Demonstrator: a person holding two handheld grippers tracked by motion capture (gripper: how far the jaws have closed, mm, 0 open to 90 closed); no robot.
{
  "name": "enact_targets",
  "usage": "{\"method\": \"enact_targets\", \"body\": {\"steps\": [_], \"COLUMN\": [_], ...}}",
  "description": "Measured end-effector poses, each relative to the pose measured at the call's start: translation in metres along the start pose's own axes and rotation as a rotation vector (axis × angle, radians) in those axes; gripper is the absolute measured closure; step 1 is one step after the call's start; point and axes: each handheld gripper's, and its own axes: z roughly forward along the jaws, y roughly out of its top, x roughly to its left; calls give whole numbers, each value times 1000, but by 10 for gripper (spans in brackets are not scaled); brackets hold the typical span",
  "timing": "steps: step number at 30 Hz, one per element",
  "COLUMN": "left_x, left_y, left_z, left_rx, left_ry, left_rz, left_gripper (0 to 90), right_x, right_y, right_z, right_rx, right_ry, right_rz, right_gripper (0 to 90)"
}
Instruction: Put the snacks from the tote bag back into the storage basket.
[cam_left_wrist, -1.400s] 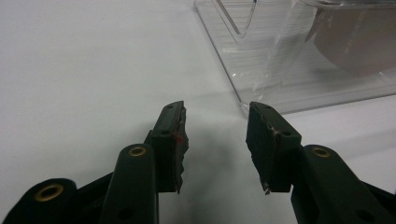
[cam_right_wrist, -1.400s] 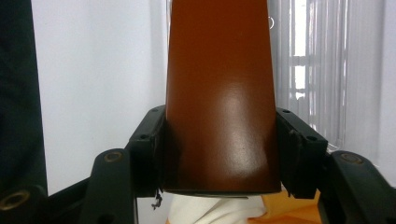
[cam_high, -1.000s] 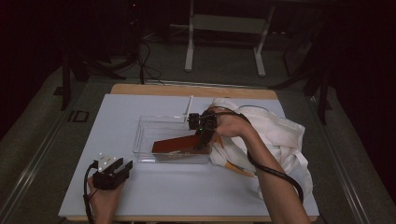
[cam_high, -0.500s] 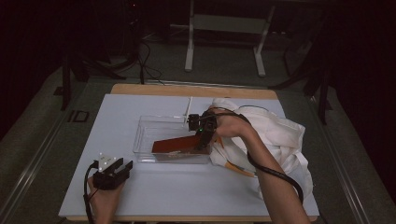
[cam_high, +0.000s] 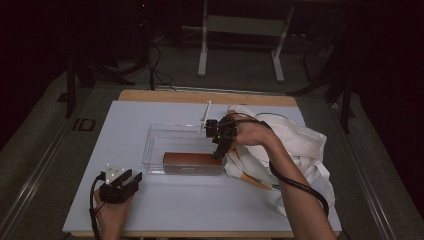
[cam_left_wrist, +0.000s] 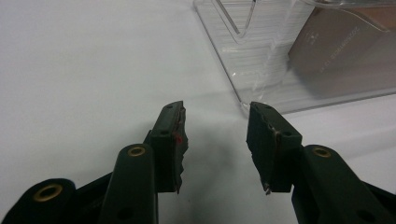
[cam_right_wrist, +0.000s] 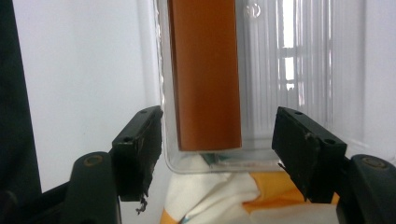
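The white cloth bag at 3 o'clock on the worktop is partly covered by the right forearm, and what lies inside it is hard to make out. The right hand-held gripper hangs over the right end of the clear tray, jaws wide apart, gripping nothing; the brown box lies in the tray along its near wall. The left hand-held gripper rests at 7 o'clock, jaws apart, empty.
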Motion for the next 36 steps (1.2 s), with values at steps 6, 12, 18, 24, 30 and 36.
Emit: {"method": "enact_targets", "body": {"steps": [6, 12, 18, 24, 30, 36], "left_x": [0, 0, 0, 0, 0, 0], "left_y": [0, 0, 0, 0, 0, 0], "left_z": [0, 0, 0, 0, 0, 0], "left_rx": [0, -1, -1, -1, 0, 2], "left_ry": [2, 3, 3, 3, 4, 5], "left_rz": [1, 1, 1, 3, 2, 3], "left_gripper": [574, 574, 573, 573, 572, 567], "right_x": [0, 0, 0, 1, 2, 4], "right_y": [-10, -16, -22, -29, -38, -45], "right_z": [-8, -16, -20, -20, -25, -28], "right_rx": [-47, -104, -156, -198, -265, -344], "right_ry": [-21, -41, -63, -86, -136, -207], "right_rz": [24, 58, 89, 127, 194, 300], "right_gripper": [331, 334, 331, 320, 313, 307]}}
